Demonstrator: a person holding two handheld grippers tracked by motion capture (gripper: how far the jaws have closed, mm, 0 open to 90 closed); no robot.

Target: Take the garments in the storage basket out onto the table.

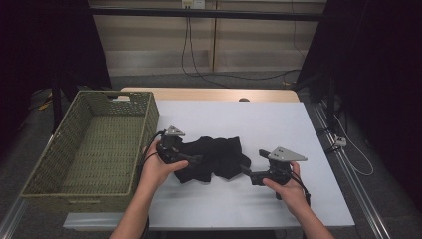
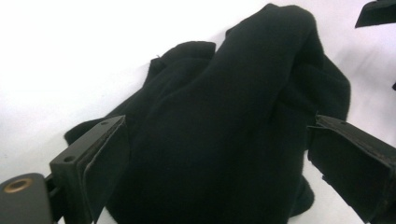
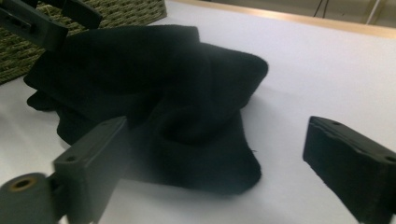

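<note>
Black cloth (image 1: pixel 214 158), crumpled just right of the basket (image 1: pixel 94 144) | soft, light, floppy; likely best pinched at a bunched fold | left gripper (image 1: pixel 195 160) jaws spread around cloth, not pressing | right gripper (image 3: pixel 215 186) open, empty, at cloth's edge.

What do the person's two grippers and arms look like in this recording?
Both grippers, left gripper and right gripper, are black, each topped by a grey three-cornered plate with small dark dots. Their jaws are flat black blocks with screw holes. Black cables trail back along the hands. The forearms are bare, with no sleeves in sight.
</note>
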